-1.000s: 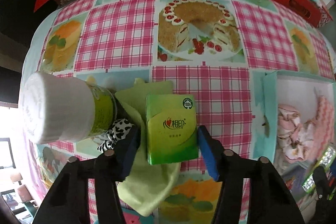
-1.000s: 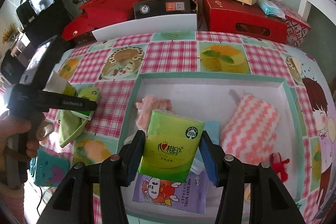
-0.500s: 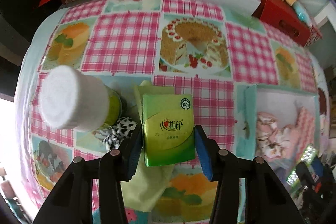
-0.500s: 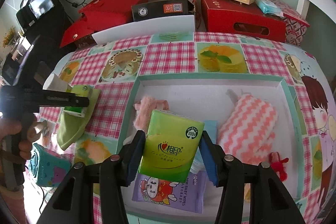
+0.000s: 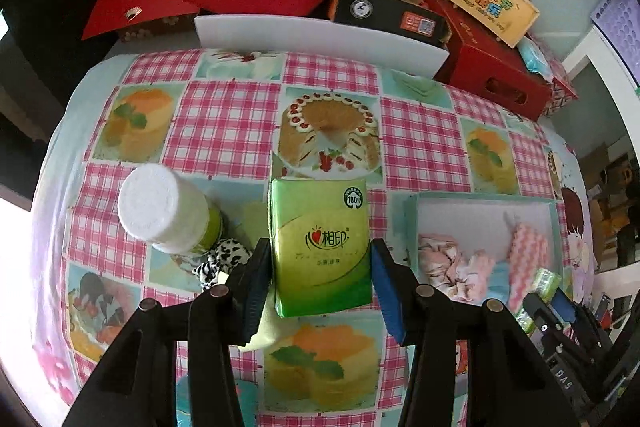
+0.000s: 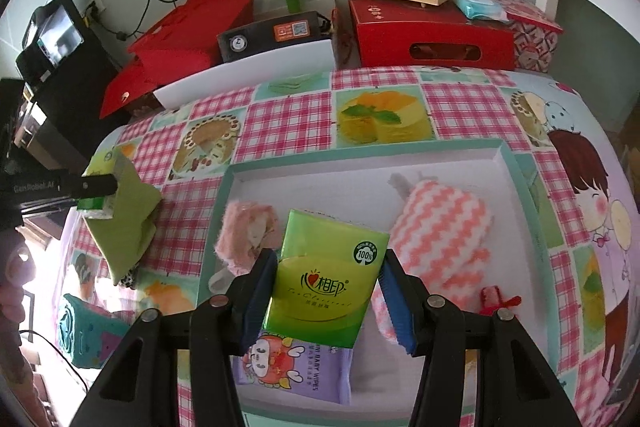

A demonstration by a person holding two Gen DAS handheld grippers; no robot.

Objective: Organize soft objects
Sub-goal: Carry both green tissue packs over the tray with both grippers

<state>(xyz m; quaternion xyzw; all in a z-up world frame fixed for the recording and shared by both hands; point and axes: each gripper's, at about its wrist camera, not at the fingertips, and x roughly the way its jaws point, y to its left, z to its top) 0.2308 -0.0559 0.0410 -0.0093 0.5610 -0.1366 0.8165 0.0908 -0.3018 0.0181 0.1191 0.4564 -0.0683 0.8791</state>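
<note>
My left gripper [image 5: 320, 279] is shut on a green tissue pack [image 5: 320, 247] and a green cloth [image 6: 128, 223] that hangs from it, both lifted above the table. My right gripper [image 6: 328, 291] is shut on a second green tissue pack [image 6: 328, 275], held over the teal-rimmed white tray [image 6: 360, 153]. The tray holds a pink fluffy cloth [image 6: 244, 231], a pink zigzag towel [image 6: 440, 227] and a purple baby-wipes pack [image 6: 296, 363]. The tray also shows in the left wrist view [image 5: 480, 203].
A white-capped green bottle [image 5: 168, 215] stands left of my left gripper, with a black-and-white spotted cloth [image 5: 216, 259] beside it. A teal item [image 6: 84, 331] lies at the table's left front. Red boxes [image 6: 432, 35] and a white board [image 5: 320, 39] line the far edge.
My left gripper has risen from the table with the tissue pack and the green cloth. The right gripper holds its pack in about the same place over the tray.
</note>
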